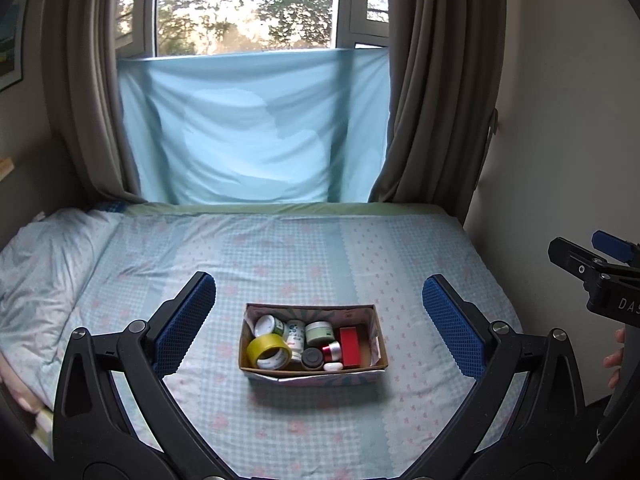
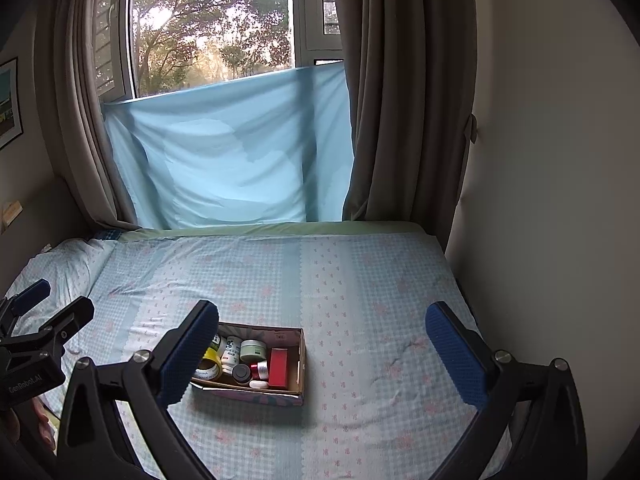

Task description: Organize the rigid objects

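Stretching across both views, the bed with its pale blue checked, pink-flowered sheet (image 1: 320,248) carries an open rectangular cardboard box (image 1: 314,372) near its front edge, with its long axis running left to right. All the rigid items visible are inside it: a roll of yellow tape (image 1: 267,351) at the left end, a flat red box (image 1: 349,347) toward the right, a pale green jar (image 1: 319,332) at the far side, and a small black-lidded jar (image 1: 312,359) at the near side. No loose item shows on the sheet, which fits either a finished gathering or a box awaiting sorting. The left claw (image 1: 320,320) hovers with jaws spread wide and empty, the box straight ahead between them. The right claw (image 2: 322,352) is equally wide and empty, with the box off to its left, so the left hand is better lined up.
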{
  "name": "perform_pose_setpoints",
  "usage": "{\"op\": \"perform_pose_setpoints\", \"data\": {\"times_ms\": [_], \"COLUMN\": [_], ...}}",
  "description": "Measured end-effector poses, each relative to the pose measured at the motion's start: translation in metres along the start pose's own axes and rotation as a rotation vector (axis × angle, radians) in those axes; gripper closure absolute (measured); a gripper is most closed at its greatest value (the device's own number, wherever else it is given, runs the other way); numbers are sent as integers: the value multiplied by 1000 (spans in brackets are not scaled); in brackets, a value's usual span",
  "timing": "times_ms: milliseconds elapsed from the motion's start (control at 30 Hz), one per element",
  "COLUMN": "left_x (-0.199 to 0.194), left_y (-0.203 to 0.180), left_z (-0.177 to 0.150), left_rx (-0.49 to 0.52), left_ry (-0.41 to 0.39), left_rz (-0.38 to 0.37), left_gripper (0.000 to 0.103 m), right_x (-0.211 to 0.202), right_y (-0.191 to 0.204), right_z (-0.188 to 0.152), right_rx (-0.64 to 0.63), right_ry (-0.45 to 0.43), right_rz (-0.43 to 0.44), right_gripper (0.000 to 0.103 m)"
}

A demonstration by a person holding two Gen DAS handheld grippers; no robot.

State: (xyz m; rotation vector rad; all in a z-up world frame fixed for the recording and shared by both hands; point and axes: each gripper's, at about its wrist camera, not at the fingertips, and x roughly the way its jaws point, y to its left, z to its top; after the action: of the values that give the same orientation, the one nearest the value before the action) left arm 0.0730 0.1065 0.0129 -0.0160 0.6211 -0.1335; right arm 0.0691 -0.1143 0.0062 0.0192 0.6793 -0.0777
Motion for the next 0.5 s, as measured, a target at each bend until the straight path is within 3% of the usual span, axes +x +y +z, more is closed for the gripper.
{"op": "perform_pose_setpoints", "data": {"times_ms": [500], "left_x": [2], "left_y": [2], "left_z": [2], "left_rx": [-4], "left_ry": [-10], "left_rz": [10], "left_gripper": [0], "right_x": [-2], "right_y": [2], "right_z": [4], "right_rx": [-6], "right_ry": [-11], "right_rz": [-6], "right_gripper": [0]}}
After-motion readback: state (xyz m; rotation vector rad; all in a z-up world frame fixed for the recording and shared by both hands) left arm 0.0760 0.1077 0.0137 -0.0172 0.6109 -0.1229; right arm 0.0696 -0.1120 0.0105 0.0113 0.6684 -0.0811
